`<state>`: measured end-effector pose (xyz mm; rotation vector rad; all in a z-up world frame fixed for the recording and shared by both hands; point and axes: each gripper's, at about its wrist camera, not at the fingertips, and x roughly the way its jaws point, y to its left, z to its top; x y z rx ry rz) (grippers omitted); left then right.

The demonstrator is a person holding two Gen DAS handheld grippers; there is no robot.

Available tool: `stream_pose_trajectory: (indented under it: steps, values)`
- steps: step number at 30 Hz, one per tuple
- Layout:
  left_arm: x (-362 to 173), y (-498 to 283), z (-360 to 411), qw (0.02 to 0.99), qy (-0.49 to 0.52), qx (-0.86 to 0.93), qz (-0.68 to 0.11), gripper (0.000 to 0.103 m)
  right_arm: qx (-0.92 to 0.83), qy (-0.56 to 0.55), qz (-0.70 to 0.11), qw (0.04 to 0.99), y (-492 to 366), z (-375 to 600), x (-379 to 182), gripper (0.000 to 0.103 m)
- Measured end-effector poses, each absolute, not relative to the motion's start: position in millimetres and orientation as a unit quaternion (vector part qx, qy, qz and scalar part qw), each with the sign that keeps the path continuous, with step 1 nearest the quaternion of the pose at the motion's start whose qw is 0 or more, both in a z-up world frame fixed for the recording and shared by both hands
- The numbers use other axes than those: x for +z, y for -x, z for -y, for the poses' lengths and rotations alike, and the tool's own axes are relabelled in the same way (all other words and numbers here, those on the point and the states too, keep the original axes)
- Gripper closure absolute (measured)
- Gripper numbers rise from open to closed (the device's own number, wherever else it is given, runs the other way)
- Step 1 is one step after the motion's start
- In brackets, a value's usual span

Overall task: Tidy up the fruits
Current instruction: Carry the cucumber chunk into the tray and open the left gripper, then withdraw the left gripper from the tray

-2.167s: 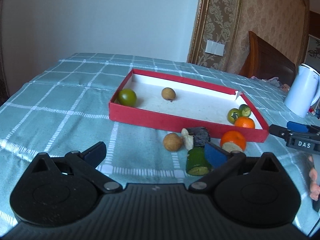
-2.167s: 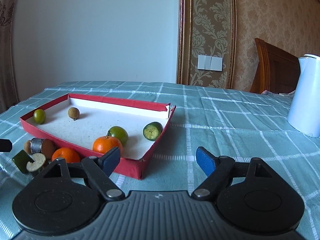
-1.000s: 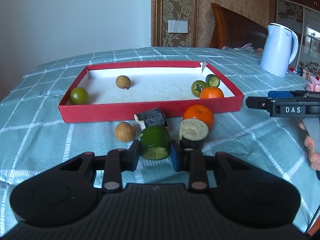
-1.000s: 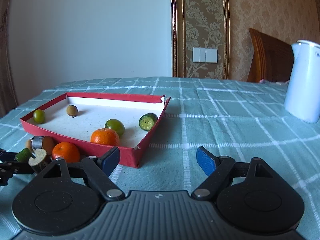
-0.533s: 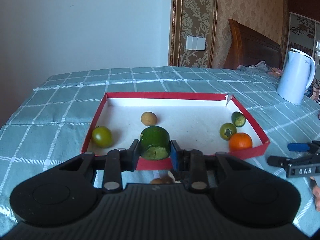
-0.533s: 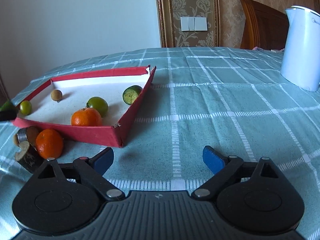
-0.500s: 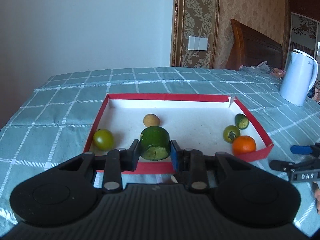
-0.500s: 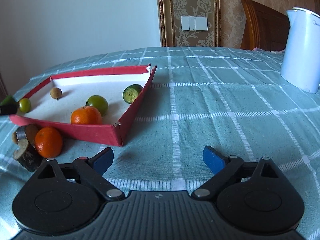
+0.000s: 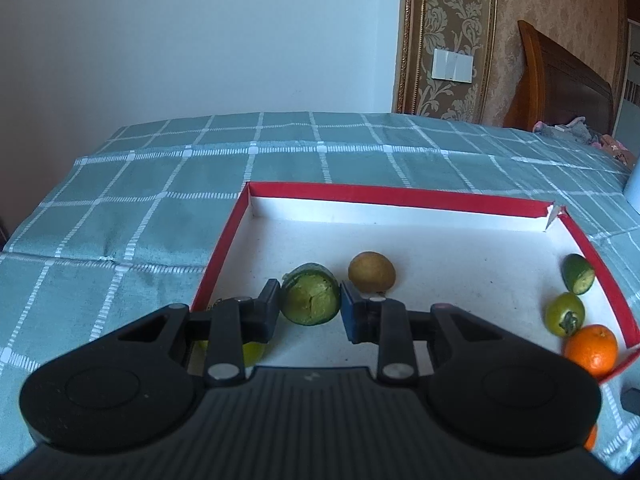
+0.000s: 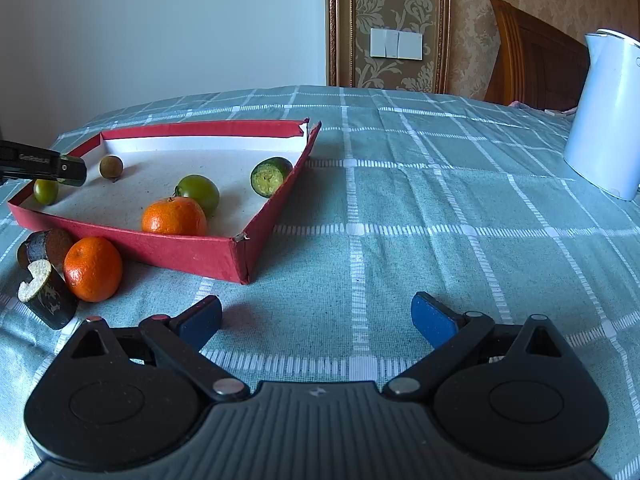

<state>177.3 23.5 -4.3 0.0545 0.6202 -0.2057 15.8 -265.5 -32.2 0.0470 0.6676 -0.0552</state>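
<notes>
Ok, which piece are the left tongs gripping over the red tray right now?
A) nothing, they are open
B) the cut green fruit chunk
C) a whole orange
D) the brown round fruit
B: in the left wrist view the left tongs are closed on the cut green fruit chunk, above the floor of the red tray; the brown round fruit lies just beyond.
</notes>
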Motion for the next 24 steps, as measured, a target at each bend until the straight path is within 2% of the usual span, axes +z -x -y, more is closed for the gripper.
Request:
stream_pose_trajectory:
  steps: [14, 16, 17, 24]
  values:
    - [-12, -191, -18, 0.953, -0.032, -0.092, -0.287, 0.072, -0.027, -0.023, -0.328, 0.944, -16, 265, -32, 0.001]
    - [-11, -187, -18, 0.955, -0.036, -0.088, -0.282, 0.062, -0.027, -0.023, -0.328, 0.944, -16, 265, -32, 0.001]
    - [-10, -184, -18, 0.957, -0.038, -0.08, -0.276, 0.051, -0.027, -0.023, -0.328, 0.944, -15, 266, -32, 0.001]
    - [-2, -164, -34, 0.962, -0.016, -0.068, -0.263, 0.049, -0.027, -0.024, -0.328, 0.944, -16, 265, -32, 0.001]
